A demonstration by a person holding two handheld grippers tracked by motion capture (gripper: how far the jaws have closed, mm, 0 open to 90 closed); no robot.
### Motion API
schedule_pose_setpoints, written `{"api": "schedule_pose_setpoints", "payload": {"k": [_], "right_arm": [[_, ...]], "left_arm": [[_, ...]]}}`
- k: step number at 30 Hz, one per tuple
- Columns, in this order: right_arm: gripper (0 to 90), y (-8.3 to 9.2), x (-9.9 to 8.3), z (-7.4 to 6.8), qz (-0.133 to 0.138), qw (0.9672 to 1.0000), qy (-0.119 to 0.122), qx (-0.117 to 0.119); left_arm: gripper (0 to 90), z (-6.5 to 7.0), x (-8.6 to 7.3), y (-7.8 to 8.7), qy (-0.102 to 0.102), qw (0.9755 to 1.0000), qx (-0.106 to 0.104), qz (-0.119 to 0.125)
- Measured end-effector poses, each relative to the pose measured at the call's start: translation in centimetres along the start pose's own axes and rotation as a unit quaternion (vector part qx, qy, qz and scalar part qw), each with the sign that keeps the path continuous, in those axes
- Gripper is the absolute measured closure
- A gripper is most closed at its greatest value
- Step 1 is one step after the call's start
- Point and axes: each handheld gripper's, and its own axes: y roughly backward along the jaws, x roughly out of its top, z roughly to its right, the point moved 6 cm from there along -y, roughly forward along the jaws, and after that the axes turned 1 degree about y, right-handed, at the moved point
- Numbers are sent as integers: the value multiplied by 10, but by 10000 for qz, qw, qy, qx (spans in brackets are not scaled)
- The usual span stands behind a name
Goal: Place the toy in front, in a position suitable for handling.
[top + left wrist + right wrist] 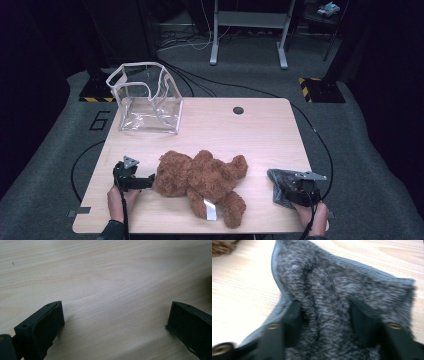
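Grey fuzzy cloth (281, 186) lies at the lower right of the high view, on the near right part of the pale wooden surface (260, 135), and the right gripper (296, 191) is on it. In the right gripper view the cloth (337, 302) is bunched up between the two black fingers (292, 317), which press into its pile from both sides; its stitched hem runs along the upper left and upper right of that frame. The fingers are partly closed, clamped on the fold of cloth.

At the lower left of the high view the left gripper (150, 181) rests low over the surface, just beside the head of a brown teddy bear (200, 180). Whether it touches the fur cannot be told. In the left gripper view its fingers (47, 322) stand wide apart, one at the lower left and one at the lower right of the frame, with bare wood between them.

The teddy bear lies on its side across the lower middle of the high view, between the two grippers, a white label showing near one leg. A clear plastic bag (147, 97) with pale trim stands open in the upper left of the surface, well apart from the bear and the cloth.
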Motion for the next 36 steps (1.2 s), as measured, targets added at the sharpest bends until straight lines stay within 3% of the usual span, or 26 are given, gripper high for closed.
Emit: {"api": "schedule_pose_setpoints", "payload": {"k": [3,5,11,17,26,36], "right_arm": [[581,1,0,-2,38,9999,76,54],[633,1,1,-4,19,10000,-33,65],[707,2,1,-1,20,9999,-55,147],[722,5,3,1,166,9993,-234,222],[722,19,16,0,323,9991,-121,234],[721,26,43,7,453,9989,9,117]], "left_arm": [[3,0,0,0,-1,10000,9,-14],[3,0,0,0,0,10000,10,-13],[4,-1,0,0,9,10000,34,-14],[5,-1,0,-1,35,10000,42,33],[4,-1,0,-1,59,10000,60,28],[5,-1,1,-1,68,9999,73,56]]}}
